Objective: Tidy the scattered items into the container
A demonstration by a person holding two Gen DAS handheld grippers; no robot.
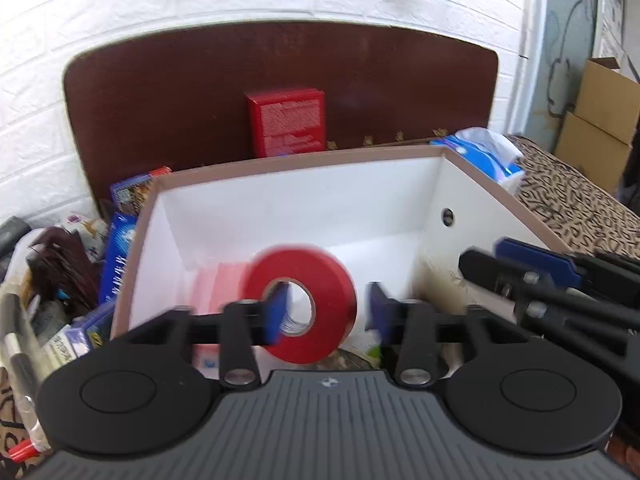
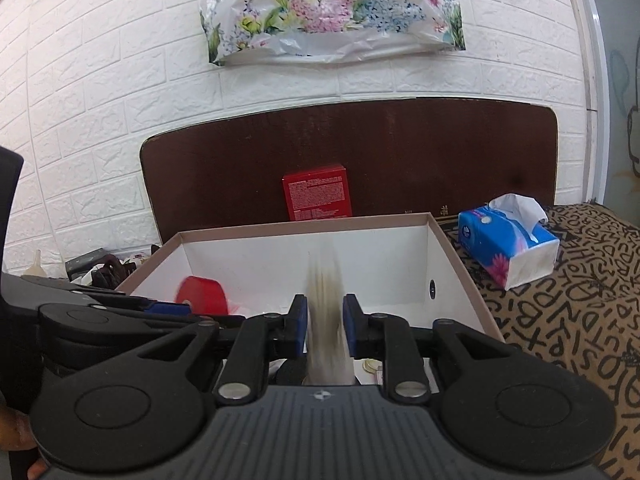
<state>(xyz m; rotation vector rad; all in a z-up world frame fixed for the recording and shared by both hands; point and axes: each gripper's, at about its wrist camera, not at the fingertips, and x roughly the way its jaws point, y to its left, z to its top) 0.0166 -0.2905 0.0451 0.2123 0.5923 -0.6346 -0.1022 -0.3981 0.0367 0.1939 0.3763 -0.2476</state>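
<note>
A white open box with a tan rim (image 1: 256, 168) (image 2: 304, 226) stands in front of both grippers. My left gripper (image 1: 328, 312) is open above the box's near side. A red tape roll (image 1: 320, 280) is motion-blurred between and just beyond its fingers, over the box; it also shows in the right wrist view (image 2: 202, 294). My right gripper (image 2: 325, 324) is over the box with its jaws a little apart. A blurred beige object (image 2: 326, 320) streaks down between them; I cannot tell whether the pads still touch it.
A red carton (image 1: 286, 122) (image 2: 318, 192) stands behind the box against a brown headboard (image 1: 400, 80). A blue tissue pack (image 2: 508, 248) lies right of the box on a patterned cloth (image 2: 580, 300). Card packs and clutter (image 1: 80, 272) lie left of the box.
</note>
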